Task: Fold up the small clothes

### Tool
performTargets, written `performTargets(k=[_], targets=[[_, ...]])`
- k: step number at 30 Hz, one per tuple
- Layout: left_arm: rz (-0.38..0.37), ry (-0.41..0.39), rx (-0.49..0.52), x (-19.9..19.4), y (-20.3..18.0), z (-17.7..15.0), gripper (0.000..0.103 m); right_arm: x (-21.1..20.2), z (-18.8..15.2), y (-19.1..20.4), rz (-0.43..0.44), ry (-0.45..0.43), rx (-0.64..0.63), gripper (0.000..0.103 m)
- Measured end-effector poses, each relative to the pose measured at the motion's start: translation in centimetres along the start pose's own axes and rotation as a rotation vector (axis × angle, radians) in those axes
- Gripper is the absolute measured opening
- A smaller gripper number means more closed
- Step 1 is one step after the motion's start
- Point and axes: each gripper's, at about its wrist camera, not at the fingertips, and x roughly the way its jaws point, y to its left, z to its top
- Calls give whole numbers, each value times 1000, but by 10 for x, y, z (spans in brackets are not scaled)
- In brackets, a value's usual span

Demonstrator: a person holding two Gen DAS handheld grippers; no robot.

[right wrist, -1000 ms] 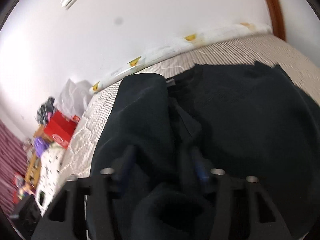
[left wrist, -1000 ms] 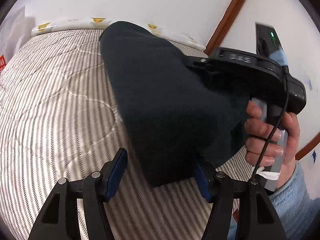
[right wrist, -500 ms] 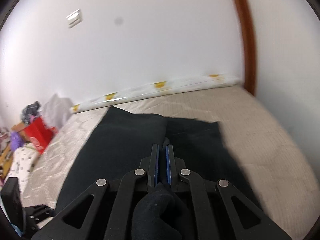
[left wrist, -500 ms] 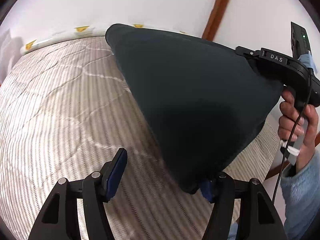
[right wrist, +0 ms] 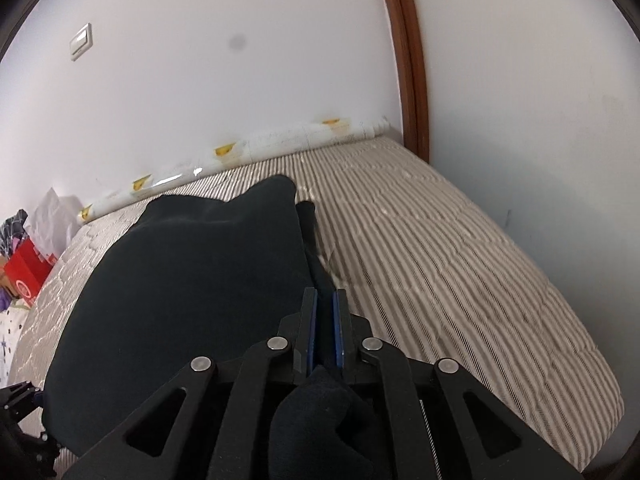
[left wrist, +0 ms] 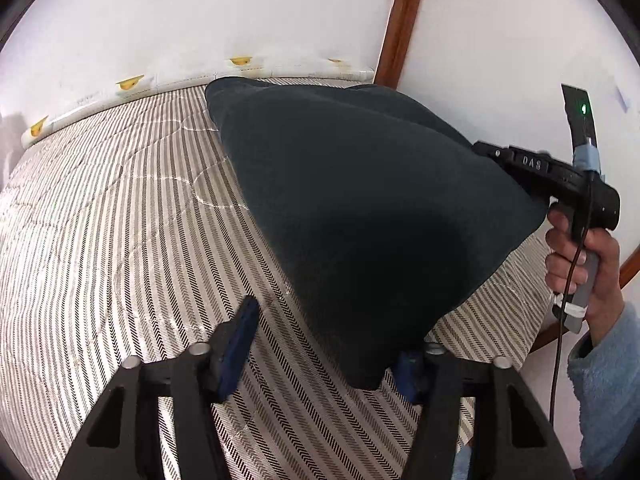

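The only word that can be read is "DAS". It is written in small raised letters on the top of the black plastic right claw (left wrist: 532, 164), seen from the left wrist camera. The red cardboard box (right wrist: 24, 276) beside the bed has a white round sign on it, but it is too small and blurry to read.

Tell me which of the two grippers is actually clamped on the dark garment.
The right gripper: its blue pads pinch the dark garment. The left gripper stands wide open, the cloth only draped by one finger.
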Motion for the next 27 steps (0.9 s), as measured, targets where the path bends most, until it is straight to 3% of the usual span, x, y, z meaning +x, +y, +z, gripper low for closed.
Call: performTargets(k=[3,5,7,10,12,14,18,27], targets=[[-28,-12,-10,-2,7,-2,32,-6,-3,-3,4,41,-3,27],[-14,-19,3,-4,5,-3,27,-18,-8,-11,-14,52,30,54],[-11,-34,-7,-5,6,-2,24,-22,-14,-15,-3,79,53,59],[-28,-38,-42,-9,12,-1,20,-12,-27,-10,15,159,53,58],[-21,-65,-53,-14,19,0,19,-5,-29,-5,14,162,66,35],[-2,-88,-59,-21,28,1,17,-1,-27,3,34,156,77,24],[42,-131,-108,-31,57,9,15,7,-21,30,32,128,53,21],[136,-160,-194,-44,135,20,14,46,10,118,118,111,8,20]])
